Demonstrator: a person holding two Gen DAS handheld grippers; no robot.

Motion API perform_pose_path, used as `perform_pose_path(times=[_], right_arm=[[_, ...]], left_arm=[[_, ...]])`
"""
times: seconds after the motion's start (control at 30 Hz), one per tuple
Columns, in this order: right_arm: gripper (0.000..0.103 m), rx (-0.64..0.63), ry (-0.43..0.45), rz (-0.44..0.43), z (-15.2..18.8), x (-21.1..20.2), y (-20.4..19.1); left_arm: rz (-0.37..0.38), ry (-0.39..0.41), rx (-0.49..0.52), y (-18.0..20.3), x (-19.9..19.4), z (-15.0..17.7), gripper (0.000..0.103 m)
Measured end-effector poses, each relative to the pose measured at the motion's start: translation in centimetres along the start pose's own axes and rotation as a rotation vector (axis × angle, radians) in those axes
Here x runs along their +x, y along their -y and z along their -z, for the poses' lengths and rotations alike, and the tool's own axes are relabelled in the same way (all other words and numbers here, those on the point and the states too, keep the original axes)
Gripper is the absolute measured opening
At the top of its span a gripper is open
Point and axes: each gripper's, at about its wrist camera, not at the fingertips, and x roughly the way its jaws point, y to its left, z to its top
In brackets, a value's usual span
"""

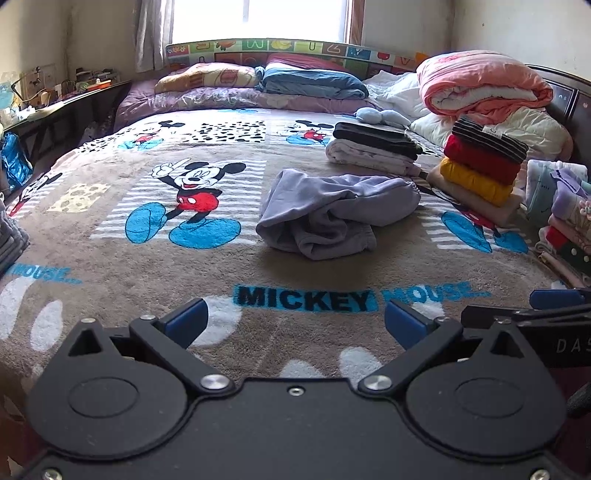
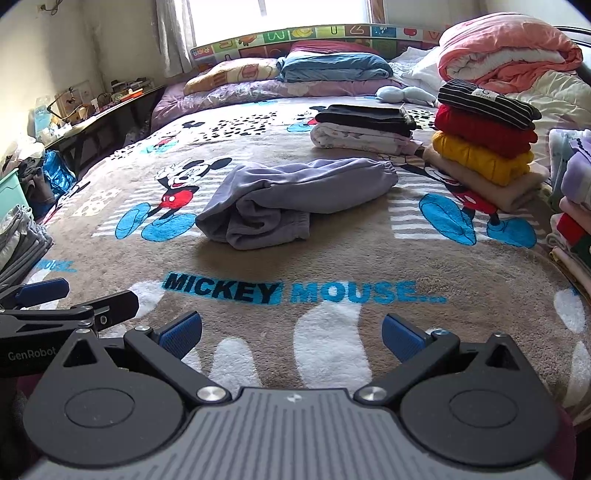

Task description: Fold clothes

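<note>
Jaws wide on both grippers, blanket (image 2: 332, 258) reading "MICKEY MOUSE...", "GenRobot" casing

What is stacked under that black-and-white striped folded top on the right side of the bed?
Under the black-and-white striped folded top lie a red knit sweater, then a yellow knit sweater, then a beige folded garment. Anything beneath that is hidden; only the brown cartoon-mouse blanket shows around it.

Bright curtained window (image 1: 258, 18) behind bed (image 1: 147, 258); cluttered dark shelf (image 1: 66, 107) along left wall.
</note>
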Motion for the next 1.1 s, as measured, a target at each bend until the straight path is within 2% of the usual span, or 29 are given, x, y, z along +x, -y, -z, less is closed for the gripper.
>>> perform_pose_path(times=[1.1], right_arm=[[0.103,-0.032,0.006,-0.008,0.1,-0.2,-0.9]], left_arm=[[0.003,0.020,-0.028,-1.1,0.0,-0.1,0.103]])
